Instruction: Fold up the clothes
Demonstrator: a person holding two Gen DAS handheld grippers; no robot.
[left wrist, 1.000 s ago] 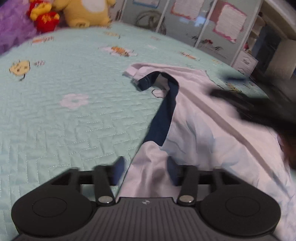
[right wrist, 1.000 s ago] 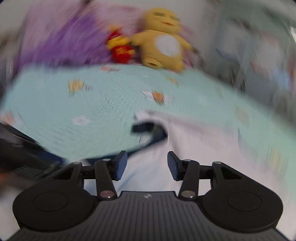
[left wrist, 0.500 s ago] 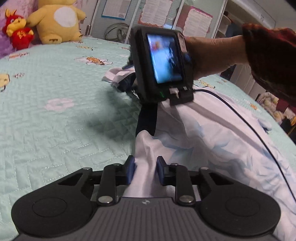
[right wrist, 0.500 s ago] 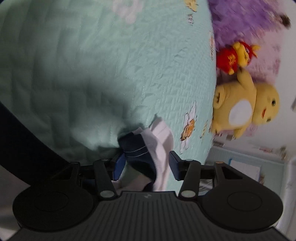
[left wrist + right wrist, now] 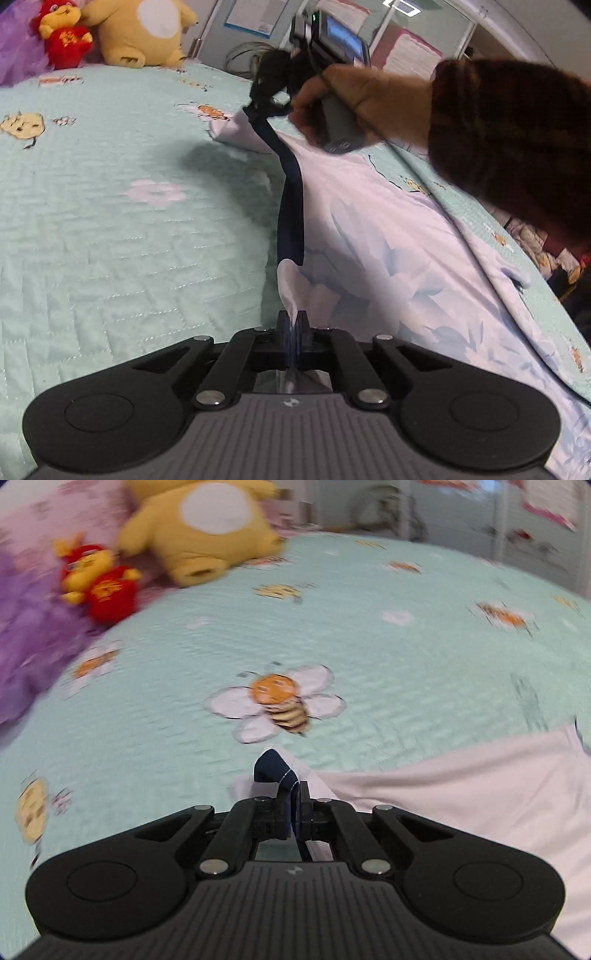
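A white garment [image 5: 388,236] with a pale blue print and a navy collar band [image 5: 291,206] lies on the mint quilted bed [image 5: 110,229]. My left gripper [image 5: 292,320] is shut on a white fold of its near edge. At the far end, a hand holds my right gripper [image 5: 266,105], which pinches the navy band and lifts it off the bed. In the right wrist view my right gripper [image 5: 293,794] is shut on the navy collar [image 5: 271,768], with the white cloth [image 5: 461,786] trailing to the right.
A yellow plush toy [image 5: 142,31] and a small red one [image 5: 64,35] sit at the head of the bed beside a purple plush blanket [image 5: 26,657]. A dark sleeve [image 5: 517,140] crosses the upper right. Wardrobe doors with papers stand behind.
Both grippers have shut on the garment. The right one, first close in front of the left camera, has moved farther away and lifted the collar band; its view has rolled upright.
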